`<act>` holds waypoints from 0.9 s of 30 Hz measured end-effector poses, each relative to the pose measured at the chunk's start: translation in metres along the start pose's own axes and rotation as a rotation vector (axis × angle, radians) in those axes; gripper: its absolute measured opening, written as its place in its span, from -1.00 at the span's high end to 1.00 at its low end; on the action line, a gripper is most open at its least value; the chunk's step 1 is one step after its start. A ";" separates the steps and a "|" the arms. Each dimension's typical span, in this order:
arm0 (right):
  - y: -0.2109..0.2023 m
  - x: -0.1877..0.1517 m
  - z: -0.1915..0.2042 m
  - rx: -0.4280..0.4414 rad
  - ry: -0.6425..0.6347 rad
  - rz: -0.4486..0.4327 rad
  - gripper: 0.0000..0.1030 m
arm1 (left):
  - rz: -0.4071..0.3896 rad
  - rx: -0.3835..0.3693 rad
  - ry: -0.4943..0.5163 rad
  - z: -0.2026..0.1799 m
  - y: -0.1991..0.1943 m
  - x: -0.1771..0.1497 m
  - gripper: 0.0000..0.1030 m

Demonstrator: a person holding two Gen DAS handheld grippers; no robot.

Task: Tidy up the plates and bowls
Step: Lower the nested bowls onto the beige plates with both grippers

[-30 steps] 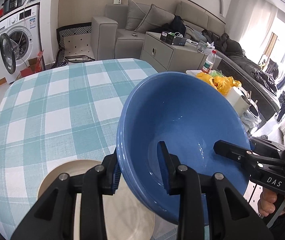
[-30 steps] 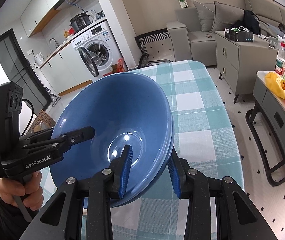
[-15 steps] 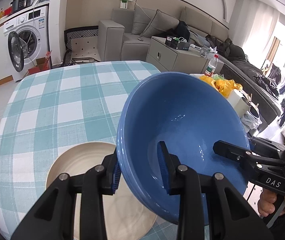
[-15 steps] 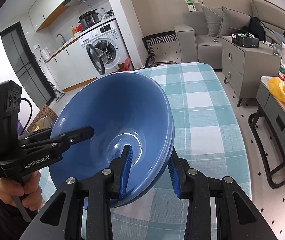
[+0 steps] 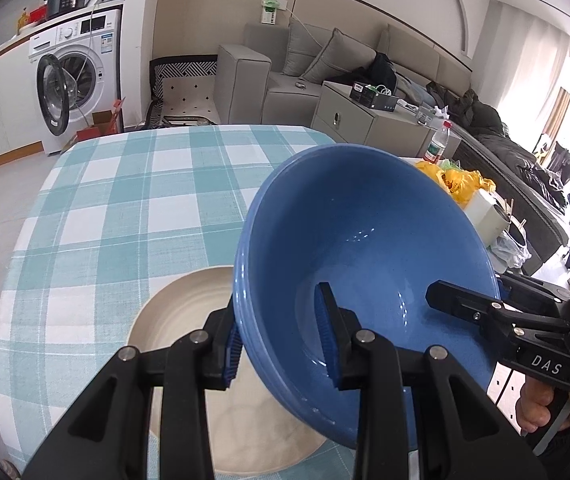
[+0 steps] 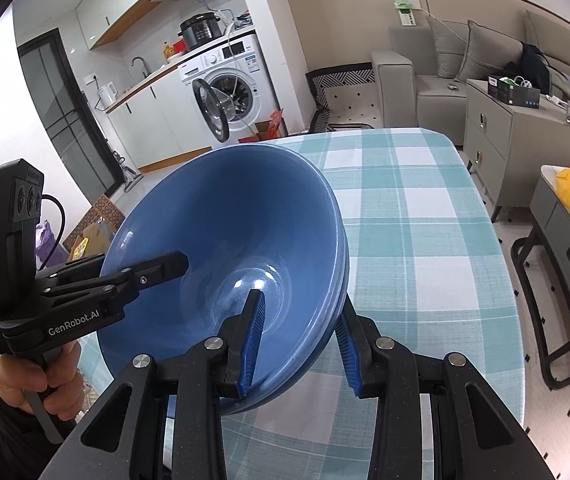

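Checked teal-and-white cloth covers the bench (image 5: 125, 208), with a sofa and a washing machine in the room behind. Above its near end hangs a stack of blue bowls (image 5: 365, 240), nested closely and tilted, clear of the cloth and carried between two claws. The left claw (image 5: 281, 344) pinches the stack's left rim, one blue pad inside the bowl and one outside; the right claw (image 6: 299, 344) pinches the opposite rim in the same way, so each grips a side and neither is nearer than the other. What the coming move seems to turn on lies below and to the left: a cream plate (image 5: 189, 312) rests flat on the cloth at the near edge, and in the left wrist view the bowls' lower left side overlaps its right part, with open air between them. To my eye the stack sits a little right of the plate's middle, so setting it down there would call for a short shift left before lowering, both claws together, with the tilt levelled out first.
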State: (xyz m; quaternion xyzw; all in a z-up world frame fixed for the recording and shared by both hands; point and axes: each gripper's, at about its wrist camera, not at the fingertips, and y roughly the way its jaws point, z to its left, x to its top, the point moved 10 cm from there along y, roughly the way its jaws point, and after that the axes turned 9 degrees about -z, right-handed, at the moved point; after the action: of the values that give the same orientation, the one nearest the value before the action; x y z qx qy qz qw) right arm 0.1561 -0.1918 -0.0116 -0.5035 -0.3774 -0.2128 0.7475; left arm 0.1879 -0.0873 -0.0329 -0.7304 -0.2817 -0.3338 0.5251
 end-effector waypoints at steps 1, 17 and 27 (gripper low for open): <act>0.001 0.000 0.003 0.004 -0.003 0.001 0.30 | -0.001 0.002 -0.004 0.002 -0.001 0.000 0.39; 0.033 -0.001 0.043 0.057 -0.053 0.042 0.30 | -0.013 0.066 -0.056 0.048 -0.018 -0.010 0.39; 0.053 -0.008 0.056 0.076 -0.073 0.070 0.30 | 0.001 0.093 -0.080 0.068 -0.019 -0.023 0.39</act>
State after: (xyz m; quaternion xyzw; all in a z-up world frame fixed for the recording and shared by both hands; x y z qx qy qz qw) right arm 0.1682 -0.1196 -0.0376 -0.4950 -0.3944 -0.1535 0.7588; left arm 0.1718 -0.0183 -0.0551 -0.7182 -0.3173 -0.2907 0.5469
